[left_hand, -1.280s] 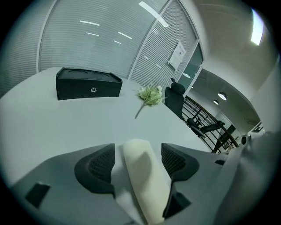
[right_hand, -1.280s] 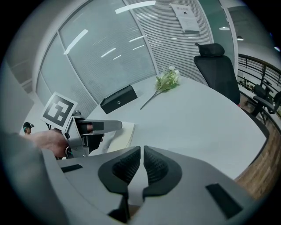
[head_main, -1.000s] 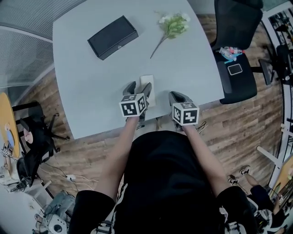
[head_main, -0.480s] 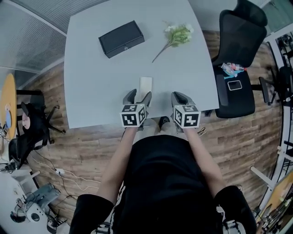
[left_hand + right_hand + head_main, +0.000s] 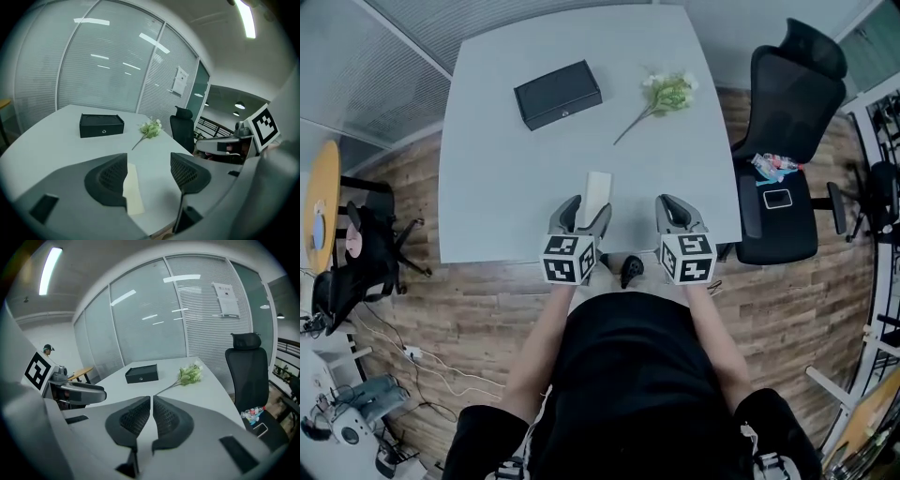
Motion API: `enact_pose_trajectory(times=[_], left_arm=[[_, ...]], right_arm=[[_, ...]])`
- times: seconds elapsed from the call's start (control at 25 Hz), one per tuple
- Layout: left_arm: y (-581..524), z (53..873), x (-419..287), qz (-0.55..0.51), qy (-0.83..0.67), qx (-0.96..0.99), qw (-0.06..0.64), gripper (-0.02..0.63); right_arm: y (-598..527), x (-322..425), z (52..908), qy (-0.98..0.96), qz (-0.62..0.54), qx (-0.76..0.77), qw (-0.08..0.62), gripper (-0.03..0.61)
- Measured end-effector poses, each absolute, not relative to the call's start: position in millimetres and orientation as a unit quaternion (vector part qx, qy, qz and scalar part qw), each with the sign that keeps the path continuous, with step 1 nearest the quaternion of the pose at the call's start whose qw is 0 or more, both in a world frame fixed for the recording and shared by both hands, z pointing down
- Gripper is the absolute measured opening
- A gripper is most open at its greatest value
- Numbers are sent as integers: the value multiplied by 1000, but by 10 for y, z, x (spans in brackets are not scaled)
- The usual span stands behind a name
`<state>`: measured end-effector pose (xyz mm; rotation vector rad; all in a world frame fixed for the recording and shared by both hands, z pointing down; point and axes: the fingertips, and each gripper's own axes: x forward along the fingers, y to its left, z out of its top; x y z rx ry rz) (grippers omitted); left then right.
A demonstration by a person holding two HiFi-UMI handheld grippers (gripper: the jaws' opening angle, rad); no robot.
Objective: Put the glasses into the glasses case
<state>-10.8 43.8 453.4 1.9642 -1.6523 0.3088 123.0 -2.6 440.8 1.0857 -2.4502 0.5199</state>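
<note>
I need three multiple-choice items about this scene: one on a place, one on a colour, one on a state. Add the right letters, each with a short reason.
1. In the head view, the case lies:
A) left of the flower
B) right of the flower
C) under the flower

2. The case is:
A) white
B) black
C) red

3. The left gripper is:
A) shut on the flower
B) shut on the case
C) open

Key:
1 A, the head view shows the case to the flower's left, apart from it.
2 B, its whole body is black.
3 C, its jaws stand apart and grip nothing.
</note>
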Motion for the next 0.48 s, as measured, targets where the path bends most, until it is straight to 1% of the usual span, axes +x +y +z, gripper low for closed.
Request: enact_pose_trajectory(times=[0.08, 0.16, 0.24, 0.48], left_arm=[[444, 4382, -88, 109, -617, 735, 259, 286], [434, 4241, -88, 104, -623, 737, 240, 234], [433, 4113, -89, 95, -626, 739, 229, 229], [560, 3729, -113, 55, -629, 749, 203, 165]], right_arm=[[-32, 1274, 4253, -884, 170, 391, 192, 28], [-37, 1312, 4105, -889, 156, 392, 177, 25], [-35, 1334, 3965, -895, 145, 391, 162, 17], [76, 1308, 3531, -913, 118, 375, 110, 17]])
